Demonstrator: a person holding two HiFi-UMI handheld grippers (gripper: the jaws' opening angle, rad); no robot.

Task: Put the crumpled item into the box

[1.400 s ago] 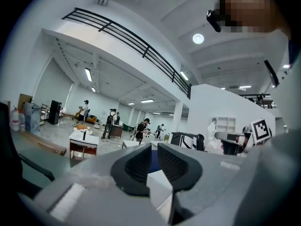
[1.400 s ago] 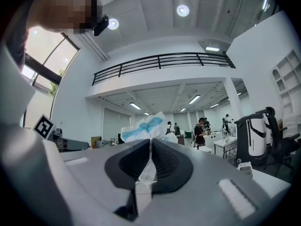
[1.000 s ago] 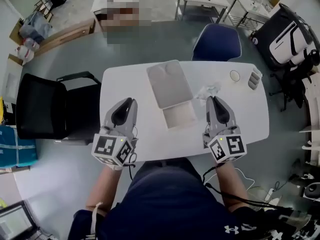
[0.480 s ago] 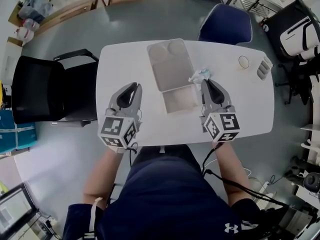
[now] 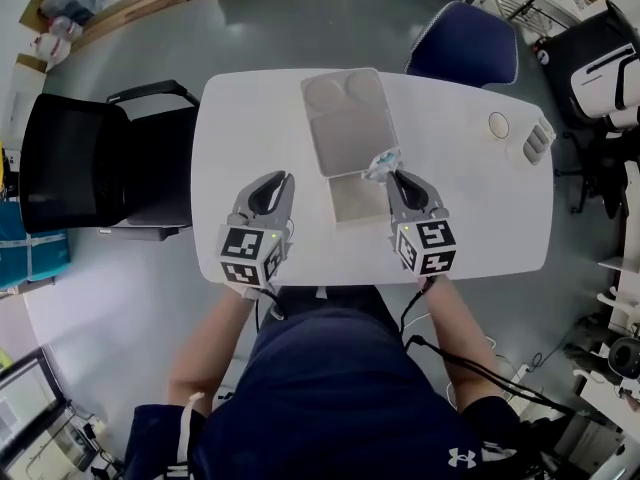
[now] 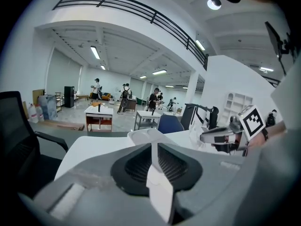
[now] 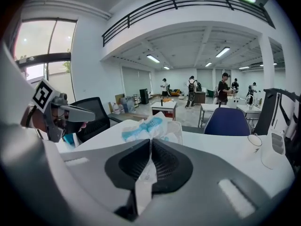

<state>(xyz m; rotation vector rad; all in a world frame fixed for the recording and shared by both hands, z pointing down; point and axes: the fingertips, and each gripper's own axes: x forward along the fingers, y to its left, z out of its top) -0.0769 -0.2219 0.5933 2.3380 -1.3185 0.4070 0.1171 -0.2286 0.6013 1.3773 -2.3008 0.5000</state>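
Note:
A crumpled white and blue wrapper is pinched in my right gripper, which is shut on it. It hangs at the right edge of the open grey box, near where the raised lid meets the tray. My left gripper hovers over the table left of the box, jaws shut with nothing between them.
A small round cup and a grey holder sit at the table's far right corner. A black chair stands to the left, a blue chair behind the table. Cables trail at the lower right.
My right gripper has carried the crumpled wrapper leftward from the bare table to the box's right edge. The left gripper has held its place beside the box.

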